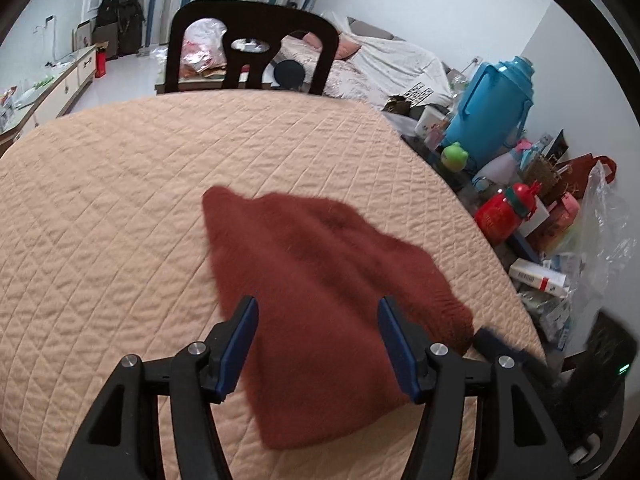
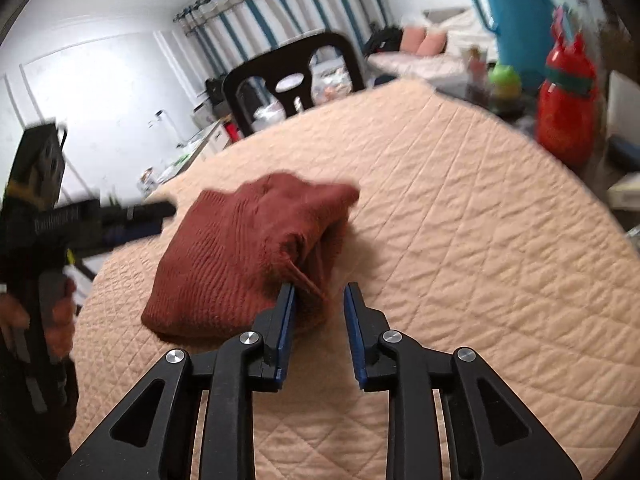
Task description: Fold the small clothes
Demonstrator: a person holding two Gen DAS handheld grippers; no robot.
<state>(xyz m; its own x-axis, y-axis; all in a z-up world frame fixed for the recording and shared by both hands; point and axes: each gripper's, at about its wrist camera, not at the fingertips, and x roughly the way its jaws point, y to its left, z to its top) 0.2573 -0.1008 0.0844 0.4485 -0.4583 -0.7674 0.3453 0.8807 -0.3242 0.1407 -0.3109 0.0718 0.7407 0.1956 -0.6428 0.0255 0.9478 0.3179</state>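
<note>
Left gripper [image 1: 318,308]: jaws stand wide apart with nothing pinched between them; the blue pads [image 1: 240,344] hang clear above the rust-red knit garment [image 1: 320,280], which lies folded on the peach quilted cover [image 1: 120,200]. In the left wrist view the garment spreads ahead of and under the jaw gap, one corner reaching forward and to the left of the left finger, the near edge passing below the right finger. Beyond the jaws, at the far table edge, stands a dark chair [image 1: 252,36]. To the right of the right finger, off the cover, a crowd of items: a blue thermos jug [image 1: 492,108], a green frog-shaped toy [image 1: 455,156], a red bottle [image 1: 502,216]. At the right margin, blurred, part of the other tool shows. Right gripper [image 2: 320,288]: jaws partly open, holding nothing; the gap between pads is plain. In the right wrist view the garment's [image 2: 240,256] near right corner sits just at the left finger tip, a loose fold of fabric lying against that pad's outer tip and partly into the gap; whether cloth touches the pad I cannot tell for certain. The bulk of the garment lies ahead and to the left of the jaws. Farther left, blurred, the left gripper's [image 2: 160,216] body points toward the garment, a hand [image 2: 60,312] wrapped on its grip. Right of the jaws, bare cover [image 2: 480,240].
</note>
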